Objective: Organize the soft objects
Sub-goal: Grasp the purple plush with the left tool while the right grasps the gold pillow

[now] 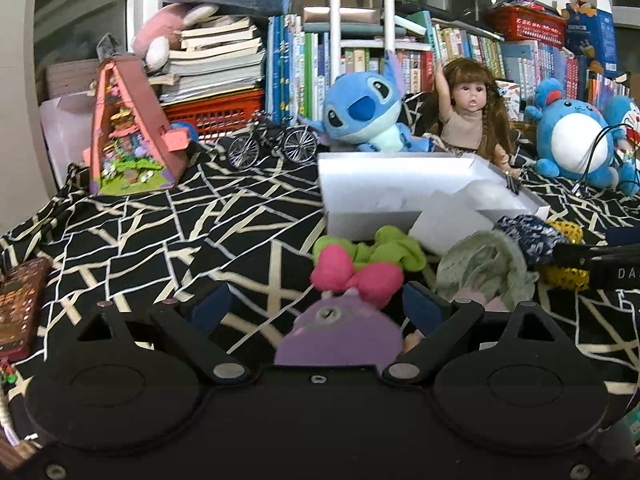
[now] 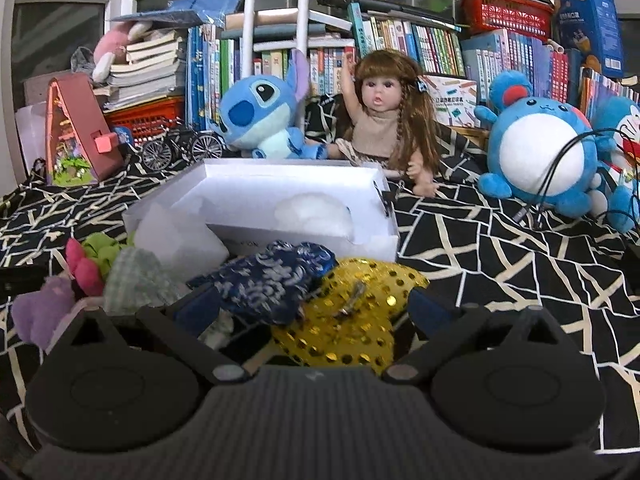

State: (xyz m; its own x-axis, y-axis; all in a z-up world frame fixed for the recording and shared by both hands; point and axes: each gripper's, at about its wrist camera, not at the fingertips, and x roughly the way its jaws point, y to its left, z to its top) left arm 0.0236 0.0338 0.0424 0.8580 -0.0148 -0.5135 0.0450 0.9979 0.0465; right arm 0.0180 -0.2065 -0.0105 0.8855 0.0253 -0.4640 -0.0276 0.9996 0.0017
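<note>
L gripper (image 1: 316, 312), jaws wide w/ purple plush (image 1: 340, 336) loose between, should close low on its body, not pink bow (image 1: 356, 276); R gripper (image 2: 312, 312), also apart, straddles blue pouch (image 2: 268, 276) & gold pouch (image 2: 352, 320) before box (image 2: 360, 240) — pick one.

My left gripper (image 1: 318, 304): matte black body, two round domed housings, black linkage arms on silver pivot pins, small screws along bottom edge, blue finger pads (image 1: 416, 300). Right gripper (image 2: 316, 306): same build, ribbed centre panel.
</note>
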